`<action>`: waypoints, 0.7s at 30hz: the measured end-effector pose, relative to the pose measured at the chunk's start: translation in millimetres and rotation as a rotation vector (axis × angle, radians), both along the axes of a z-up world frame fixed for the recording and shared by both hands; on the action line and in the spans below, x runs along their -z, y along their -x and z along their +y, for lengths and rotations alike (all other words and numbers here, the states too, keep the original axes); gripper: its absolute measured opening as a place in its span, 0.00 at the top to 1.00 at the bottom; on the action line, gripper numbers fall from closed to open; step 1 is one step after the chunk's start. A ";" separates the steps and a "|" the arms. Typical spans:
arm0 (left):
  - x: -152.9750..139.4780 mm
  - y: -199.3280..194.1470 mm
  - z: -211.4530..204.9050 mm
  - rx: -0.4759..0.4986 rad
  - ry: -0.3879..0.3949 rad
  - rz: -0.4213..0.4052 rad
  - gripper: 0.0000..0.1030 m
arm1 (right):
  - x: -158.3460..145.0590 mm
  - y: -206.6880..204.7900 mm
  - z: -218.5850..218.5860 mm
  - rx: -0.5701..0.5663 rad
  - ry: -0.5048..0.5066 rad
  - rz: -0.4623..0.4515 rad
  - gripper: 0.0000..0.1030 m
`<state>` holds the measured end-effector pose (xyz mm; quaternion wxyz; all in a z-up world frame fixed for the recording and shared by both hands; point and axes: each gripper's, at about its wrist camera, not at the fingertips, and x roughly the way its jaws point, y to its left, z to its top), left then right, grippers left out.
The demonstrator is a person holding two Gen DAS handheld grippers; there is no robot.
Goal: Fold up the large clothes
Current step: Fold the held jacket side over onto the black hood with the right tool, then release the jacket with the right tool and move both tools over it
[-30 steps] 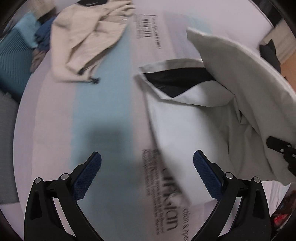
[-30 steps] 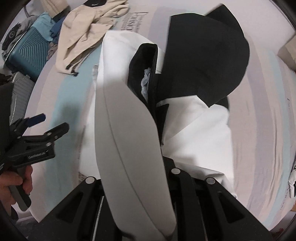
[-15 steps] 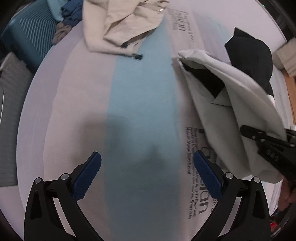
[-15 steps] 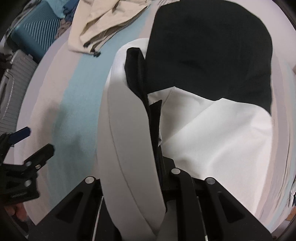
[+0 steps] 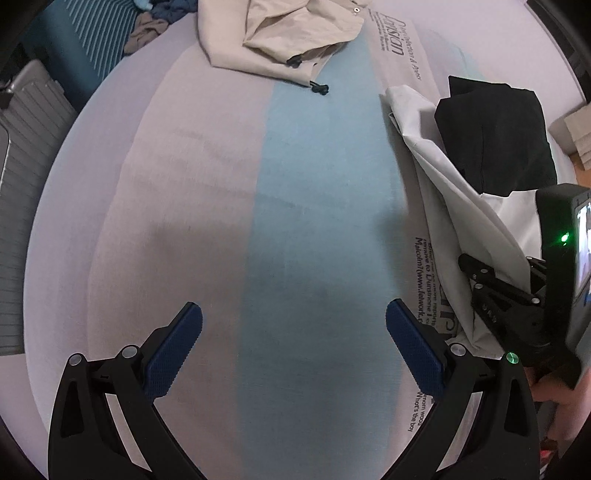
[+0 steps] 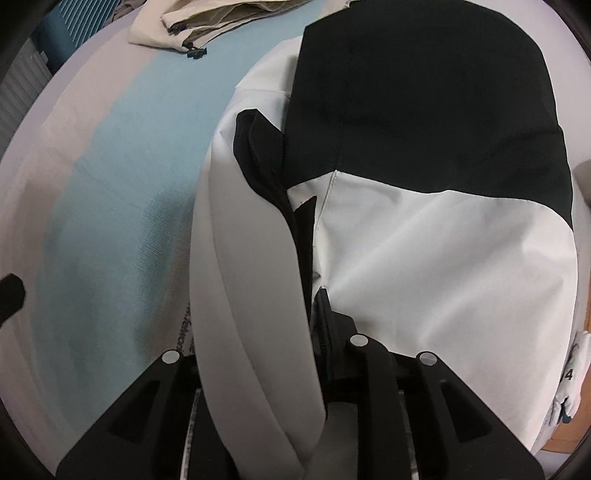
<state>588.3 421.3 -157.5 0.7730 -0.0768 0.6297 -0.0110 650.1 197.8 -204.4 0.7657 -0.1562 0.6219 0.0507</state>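
A white and black jacket [image 6: 424,258] lies on the bed [image 5: 177,192], black panel at its far end. One long white fold of it runs up between the fingers of my right gripper [image 6: 258,332], whose jaws are opening while the cloth still sits between them; the fold covers the pads. In the left wrist view the jacket [image 5: 443,177] is at the right, with the right gripper [image 5: 495,288] at its near edge. My left gripper [image 5: 293,321] is open and empty above the blue stripe of the sheet, well left of the jacket.
A beige garment [image 5: 280,33] with a black drawstring lies crumpled at the far side of the bed. A teal suitcase [image 5: 85,48] with clothes on it and a grey suitcase [image 5: 26,122] stand off the bed's left edge. A hand [image 5: 565,406] holds the right gripper.
The right gripper has come down with the white fold, and the jacket now lies flatter on the bed. The left gripper has drifted left, away from the jacket, still open.
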 end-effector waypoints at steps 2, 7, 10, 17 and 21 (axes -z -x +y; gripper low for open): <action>1.9 1.6 2.2 0.000 -0.005 -0.001 0.06 | 4.7 2.5 6.9 -0.015 0.025 -0.019 0.82; 6.3 8.7 9.5 -0.002 -0.023 -0.005 0.06 | 9.8 9.4 18.5 -0.030 0.062 -0.052 0.79; 3.5 14.3 11.1 0.007 -0.047 -0.020 0.06 | 7.8 11.8 27.8 -0.033 0.063 -0.066 0.75; -8.8 33.1 19.2 -0.039 -0.033 -0.036 0.06 | -6.8 37.8 27.5 -0.053 0.008 -0.084 0.50; -19.0 47.1 16.6 -0.051 -0.042 -0.056 0.06 | -13.1 47.2 20.1 -0.067 -0.033 -0.103 0.40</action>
